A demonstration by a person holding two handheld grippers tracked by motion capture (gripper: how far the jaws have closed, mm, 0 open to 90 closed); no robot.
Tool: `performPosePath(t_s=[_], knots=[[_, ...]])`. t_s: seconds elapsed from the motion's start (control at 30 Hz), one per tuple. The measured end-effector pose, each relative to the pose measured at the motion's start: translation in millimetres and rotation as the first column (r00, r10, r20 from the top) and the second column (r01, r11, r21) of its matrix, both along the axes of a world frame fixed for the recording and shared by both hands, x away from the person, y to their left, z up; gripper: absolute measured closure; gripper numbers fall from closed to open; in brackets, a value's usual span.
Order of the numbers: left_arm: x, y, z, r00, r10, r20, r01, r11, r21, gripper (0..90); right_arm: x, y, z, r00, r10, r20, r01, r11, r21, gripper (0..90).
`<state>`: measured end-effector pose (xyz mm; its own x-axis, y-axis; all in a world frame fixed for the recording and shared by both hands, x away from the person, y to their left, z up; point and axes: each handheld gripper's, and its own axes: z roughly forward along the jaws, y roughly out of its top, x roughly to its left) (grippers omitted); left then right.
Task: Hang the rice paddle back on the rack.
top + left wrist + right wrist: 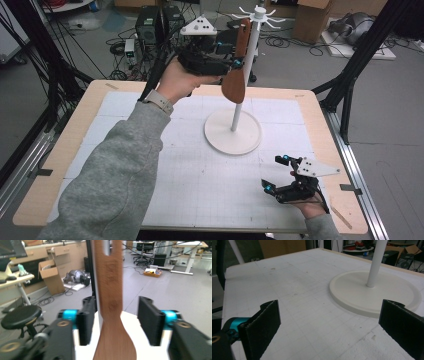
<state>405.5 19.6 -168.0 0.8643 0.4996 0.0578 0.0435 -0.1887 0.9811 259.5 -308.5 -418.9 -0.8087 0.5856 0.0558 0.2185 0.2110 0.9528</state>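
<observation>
A brown wooden spatula (235,82) hangs upright from a hook at the top of the white rack (239,107), blade down, beside the pole. My left gripper (231,56) is raised at the spatula's handle; in the left gripper view the spatula (111,302) stands between the two black pads (86,320), which stand apart from it, so my left gripper (116,320) is open. My right gripper (272,173) rests low at the front right of the table, open with nothing between its fingers. In the right gripper view, my right gripper (329,325) faces the rack's round base (374,297).
The rack's round base (232,132) sits mid-table on a white gridded mat (200,175) over a wooden tabletop (65,145). Black frame posts stand at both sides. Cables and boxes lie on the floor beyond the far edge.
</observation>
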Motion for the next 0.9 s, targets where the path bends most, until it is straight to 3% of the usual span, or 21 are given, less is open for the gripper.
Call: performPosePath(t_s=[0.23, 0.4, 0.47, 0.57, 0.67, 0.9], knots=[[-12.6, 26.7, -16.3, 0.9994, -0.029, 0.021, 0.029, 0.9996, 0.003, 28.0, -0.5, 1.4, -0.8, 0.9999, 0.004, -0.012, -0.004, 1.0, -0.008, 2.5], [-21.6, 49.5, -29.2, 0.9999, -0.006, 0.016, 0.006, 0.9986, -0.053, 15.2, -1.5, 1.8, -0.7, 0.9999, -0.002, -0.014, 0.002, 0.9999, -0.015, 2.5], [-25.6, 57.9, -34.8, 0.9997, -0.003, 0.023, 0.004, 0.9989, -0.047, 11.4, -1.1, 1.9, -0.9, 0.9999, -0.001, -0.012, 0.001, 0.9999, -0.014, 2.4], [-30.0, 68.3, -43.9, 0.9997, 0.025, -0.001, -0.025, 0.9988, -0.042, 2.6, -0.5, 1.8, -1.1, 0.9999, -0.003, -0.012, 0.003, 0.9998, -0.019, 2.5], [-37.4, 77.8, -57.6, 0.999, 0.043, 0.012, -0.042, 0.9983, -0.041, 1.7, -0.8, 2.1, -1.2, 0.9999, -0.004, -0.014, 0.004, 0.9998, -0.02, 2.4], [-46.8, 100.6, -88.3, 0.9986, 0.043, -0.032, -0.044, 0.9985, -0.033, 1.7, -0.7, 3.2, -1.2, 0.9999, -0.003, -0.013, 0.002, 0.9998, -0.019, 2.5]])
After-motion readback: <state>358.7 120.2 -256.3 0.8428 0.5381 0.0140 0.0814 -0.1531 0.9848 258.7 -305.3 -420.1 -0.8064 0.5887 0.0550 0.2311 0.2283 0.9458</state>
